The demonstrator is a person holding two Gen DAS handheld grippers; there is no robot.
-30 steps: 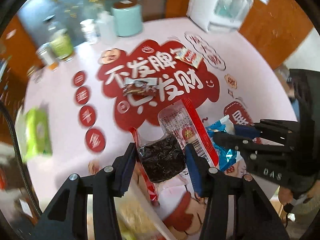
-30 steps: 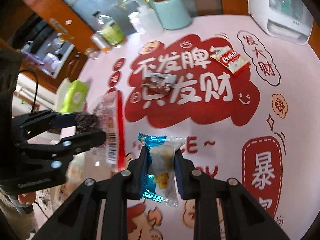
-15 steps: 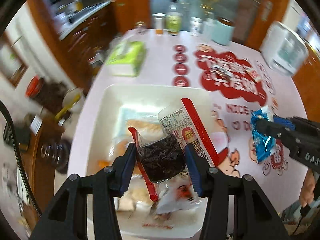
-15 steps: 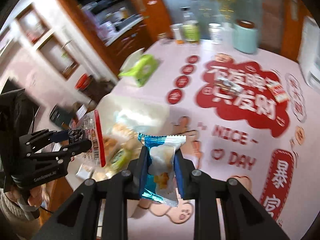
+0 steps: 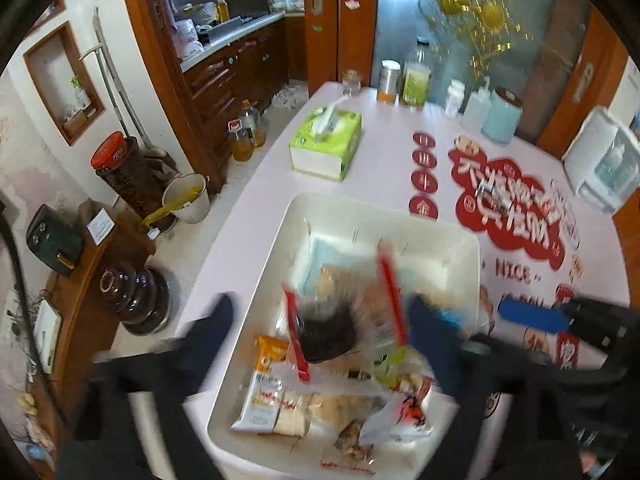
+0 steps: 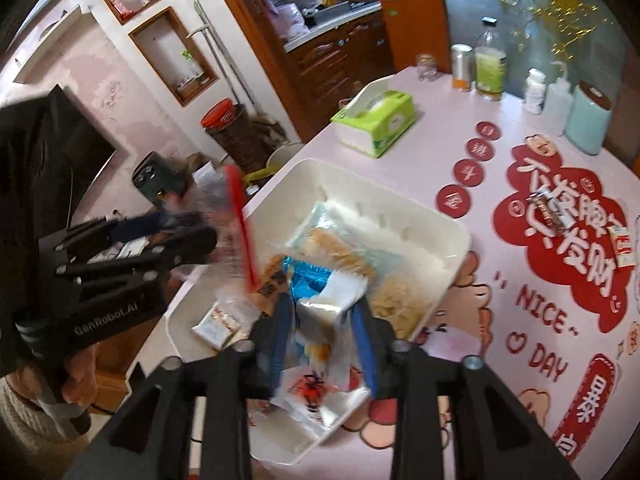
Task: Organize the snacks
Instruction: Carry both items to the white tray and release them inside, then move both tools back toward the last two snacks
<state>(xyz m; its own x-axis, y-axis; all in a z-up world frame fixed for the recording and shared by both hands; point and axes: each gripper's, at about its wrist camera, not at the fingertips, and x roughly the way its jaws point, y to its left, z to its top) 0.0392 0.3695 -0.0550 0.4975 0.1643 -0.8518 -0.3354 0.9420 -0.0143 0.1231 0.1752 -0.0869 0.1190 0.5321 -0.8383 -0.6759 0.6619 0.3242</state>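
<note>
Snacks: red-edged packet (image 5: 340,320) released by left gripper (image 5: 320,320), fingers spread, dropped into white bin (image 5: 400,216); a second ago clamped. Blue packet (image 6: 320,292) still gripped by right gripper (image 6: 322,340) above bin; deposit pending

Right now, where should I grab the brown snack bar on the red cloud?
Pinch the brown snack bar across its narrow middle, coming straight down. It lies flat and slim on the tablecloth, with the cookie pack near one end.
</note>
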